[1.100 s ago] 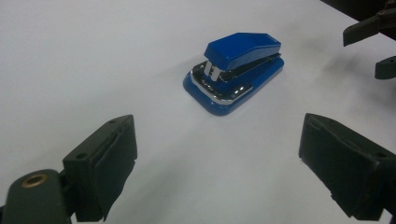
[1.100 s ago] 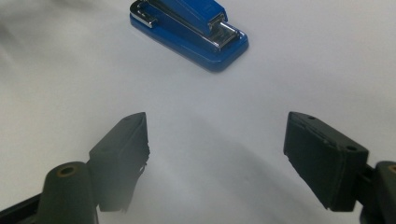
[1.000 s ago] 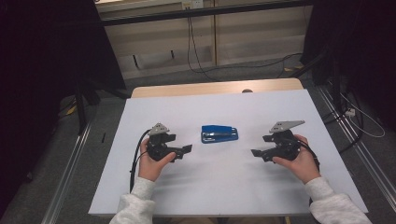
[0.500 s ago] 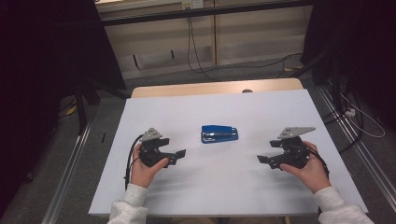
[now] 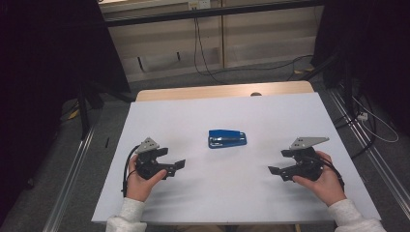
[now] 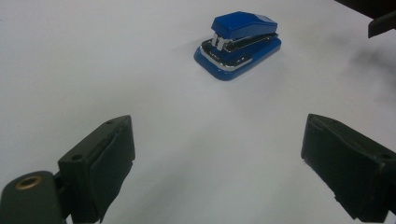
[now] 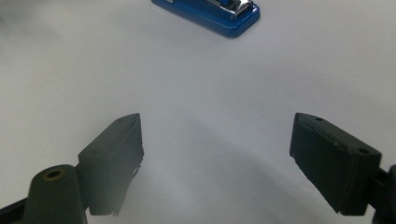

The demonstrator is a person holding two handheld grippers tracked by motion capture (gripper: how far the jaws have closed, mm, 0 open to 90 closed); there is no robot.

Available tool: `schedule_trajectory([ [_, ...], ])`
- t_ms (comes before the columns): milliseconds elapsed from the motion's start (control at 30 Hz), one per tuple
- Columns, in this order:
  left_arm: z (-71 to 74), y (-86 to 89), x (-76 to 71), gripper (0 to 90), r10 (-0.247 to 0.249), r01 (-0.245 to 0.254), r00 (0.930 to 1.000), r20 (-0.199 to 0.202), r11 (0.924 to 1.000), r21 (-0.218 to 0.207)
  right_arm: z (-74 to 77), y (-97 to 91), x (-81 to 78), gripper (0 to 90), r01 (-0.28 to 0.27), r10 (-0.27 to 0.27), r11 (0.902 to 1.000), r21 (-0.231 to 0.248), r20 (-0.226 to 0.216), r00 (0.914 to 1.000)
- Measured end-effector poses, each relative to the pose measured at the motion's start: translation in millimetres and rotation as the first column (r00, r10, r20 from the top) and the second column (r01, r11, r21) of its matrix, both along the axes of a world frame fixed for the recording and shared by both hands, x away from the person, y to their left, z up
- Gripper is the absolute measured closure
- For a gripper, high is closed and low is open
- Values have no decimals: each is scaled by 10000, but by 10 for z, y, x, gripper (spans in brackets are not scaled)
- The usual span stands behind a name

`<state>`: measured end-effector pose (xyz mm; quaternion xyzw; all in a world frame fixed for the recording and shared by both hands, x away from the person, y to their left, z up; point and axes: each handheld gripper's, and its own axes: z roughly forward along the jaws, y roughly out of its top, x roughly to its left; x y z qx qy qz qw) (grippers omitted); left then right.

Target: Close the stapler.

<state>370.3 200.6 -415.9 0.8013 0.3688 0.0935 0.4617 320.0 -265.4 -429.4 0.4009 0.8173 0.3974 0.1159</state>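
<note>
stapler: blue stapler (image 5: 227, 138) lies flat near the middle of the white table (image 5: 217, 203), long axis across the table, closed, chrome strip visible along its side. Nothing touches it.
left gripper: left gripper (image 5: 175, 165) sits low over the table, front-left of the stapler, well apart from it, jaws pointing toward the table's centre. In its own view (image 6: 215, 163) the two black jaws stand wide apart with bare table between them; stapler is ahead and slightly right.
left hand: left hand (image 5: 141, 180) wraps the gripper body from below, white sleeve at the table's near edge, cable looping by the wrist.
right gripper: right gripper (image 5: 274, 172) is low over the table, front-right of the stapler, also well apart from it, jaws pointing inward to the left. Its own view (image 7: 215, 161) shows jaws spread wide, nothing between them; stapler at the top edge of that view.
right hand: right hand (image 5: 323, 180) grips from behind, grey plate on top.
layout: stapler between the two grippers, farther from the person than both.
</note>
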Motion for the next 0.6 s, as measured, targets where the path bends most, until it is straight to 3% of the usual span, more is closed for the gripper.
schedule_trajectory([
  [600,-2,210,-78,96,268,-268,9996,73,9996,-47,7,-36,-141,165,-54,54,10000,-34,47,10000],
])
